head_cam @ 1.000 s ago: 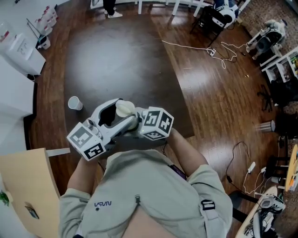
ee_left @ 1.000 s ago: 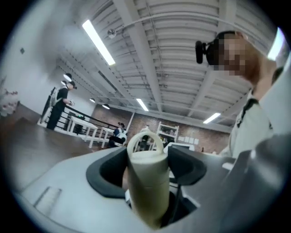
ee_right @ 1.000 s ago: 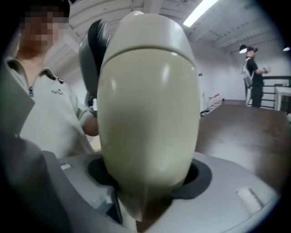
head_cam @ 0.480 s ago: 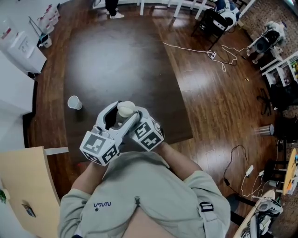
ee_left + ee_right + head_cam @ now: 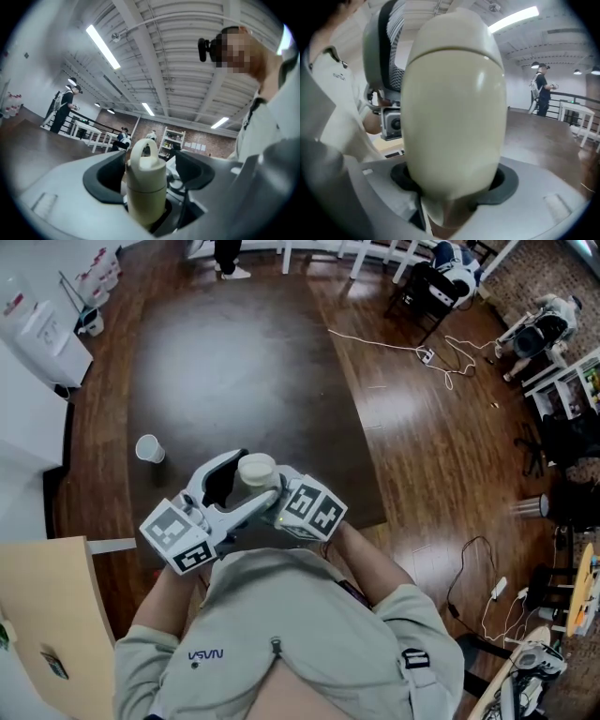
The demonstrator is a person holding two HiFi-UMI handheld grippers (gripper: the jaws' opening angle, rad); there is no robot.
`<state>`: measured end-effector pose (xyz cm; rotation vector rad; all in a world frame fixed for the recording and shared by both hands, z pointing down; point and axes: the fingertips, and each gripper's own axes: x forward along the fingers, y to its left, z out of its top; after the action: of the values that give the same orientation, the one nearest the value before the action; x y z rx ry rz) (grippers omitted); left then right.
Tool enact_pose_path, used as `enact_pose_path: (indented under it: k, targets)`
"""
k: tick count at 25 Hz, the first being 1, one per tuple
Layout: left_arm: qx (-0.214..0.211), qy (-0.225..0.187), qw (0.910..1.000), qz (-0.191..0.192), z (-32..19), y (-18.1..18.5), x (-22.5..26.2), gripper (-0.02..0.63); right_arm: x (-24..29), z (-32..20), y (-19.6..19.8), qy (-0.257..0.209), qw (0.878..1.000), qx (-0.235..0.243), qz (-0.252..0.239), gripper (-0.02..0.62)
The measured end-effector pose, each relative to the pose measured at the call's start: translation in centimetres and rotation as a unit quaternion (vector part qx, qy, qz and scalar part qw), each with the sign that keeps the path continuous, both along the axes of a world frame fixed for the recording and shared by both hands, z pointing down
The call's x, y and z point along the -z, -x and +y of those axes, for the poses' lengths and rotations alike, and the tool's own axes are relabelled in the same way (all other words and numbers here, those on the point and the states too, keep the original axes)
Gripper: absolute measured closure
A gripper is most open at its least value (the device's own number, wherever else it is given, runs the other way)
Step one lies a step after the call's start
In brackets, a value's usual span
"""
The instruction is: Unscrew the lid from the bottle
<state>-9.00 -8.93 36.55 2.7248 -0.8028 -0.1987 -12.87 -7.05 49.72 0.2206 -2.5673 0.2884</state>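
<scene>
Your right gripper (image 5: 454, 187) is clamped on the cream bottle's (image 5: 454, 98) body, held centre-left in the head view, just above your chest. Your left gripper's (image 5: 149, 175) jaws have just been opening. They stand apart w/ the loop-handled lid (image 5: 146, 164) between them, and the frame-right pad is clear of it. Lid's on the bottle.

Head view: above my chest (image 5: 281, 615), steeply down. Left gripper view: level, near bottle (image 5: 146, 187). Right gripper view: nearer still. All three share bottle.
</scene>
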Motion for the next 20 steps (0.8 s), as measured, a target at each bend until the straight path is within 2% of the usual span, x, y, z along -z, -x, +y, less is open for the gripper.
enact_pose_path:
  k: [2, 4, 7, 11, 16, 20]
  targets:
    - [-0.042, 0.001, 0.9988, 0.025, 0.6, 0.3, 0.7, 0.273, 0.9, 1.8, 0.2, 0.024, 0.997, 0.065, -0.021, 0.296]
    - [-0.081, 0.006, 0.9953, 0.052, 1.0, 0.7, 1.3, 0.267, 2.0, 3.8, 0.2, 0.054, 0.988, 0.135, -0.043, 0.296]
    - [-0.132, 0.009, 0.9877, 0.083, 1.4, 1.3, 2.0, 0.265, 3.7, 6.5, 0.0, 0.106, 0.966, 0.227, -0.072, 0.296]
    - [-0.209, 0.007, 0.9725, 0.103, 1.8, 1.8, 2.6, 0.265, 5.8, 9.0, -0.3, 0.171, 0.928, 0.318, -0.098, 0.296]
    - [-0.282, 0.01, 0.9506, 0.13, 3.0, 1.7, 3.0, 0.265, 7.5, 11.0, -0.9, 0.228, 0.888, 0.379, -0.126, 0.296]
    - [-0.313, 0.009, 0.9395, 0.139, 3.7, 1.3, 3.2, 0.273, 8.1, 11.4, -1.1, 0.254, 0.872, 0.396, -0.137, 0.296]
